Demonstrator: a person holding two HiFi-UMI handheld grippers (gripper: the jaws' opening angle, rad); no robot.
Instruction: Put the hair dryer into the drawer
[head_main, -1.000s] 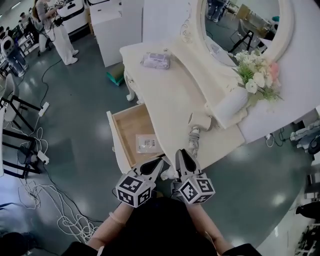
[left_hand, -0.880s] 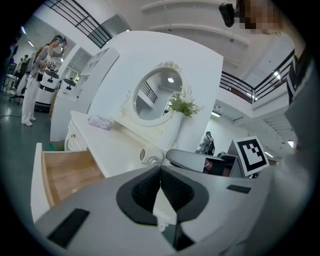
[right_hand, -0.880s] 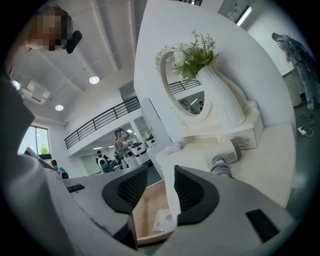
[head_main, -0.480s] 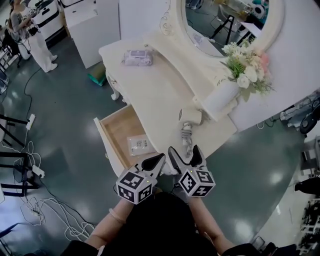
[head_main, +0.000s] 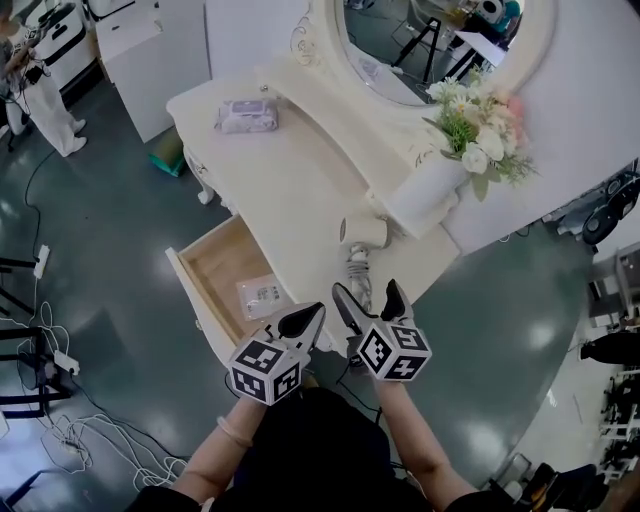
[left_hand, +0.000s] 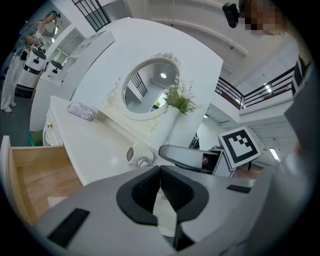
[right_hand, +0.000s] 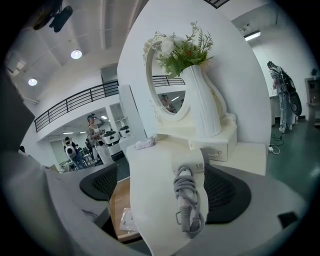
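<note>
The white hair dryer (head_main: 362, 231) lies on the cream dressing table (head_main: 290, 190), its handle wrapped in grey cord (head_main: 357, 274) and pointing at me. My right gripper (head_main: 367, 297) sits at the table's near edge just short of the handle. Its jaws have just been opening and stand wide with nothing between the pads. In the right gripper view the dryer (right_hand: 190, 167) lies ahead of that gripper (right_hand: 167, 189). My left gripper (head_main: 303, 322) is shut and empty beside the open wooden drawer (head_main: 213, 262). In the left gripper view its closed pads (left_hand: 160, 175) face the dryer (left_hand: 135, 154).
A flat clear packet (head_main: 262, 296) lies in the drawer. A white vase (head_main: 425, 195) of flowers stands right behind the dryer, below the oval mirror (head_main: 400, 50). A tissue pack (head_main: 247, 115) lies at the table's far end. Cables (head_main: 60, 400) trail on the floor at left.
The right gripper's jaws went from shut to wide open. Both grippers moved forward, closer to the table edge and the dryer's handle. The left gripper stayed shut.
</note>
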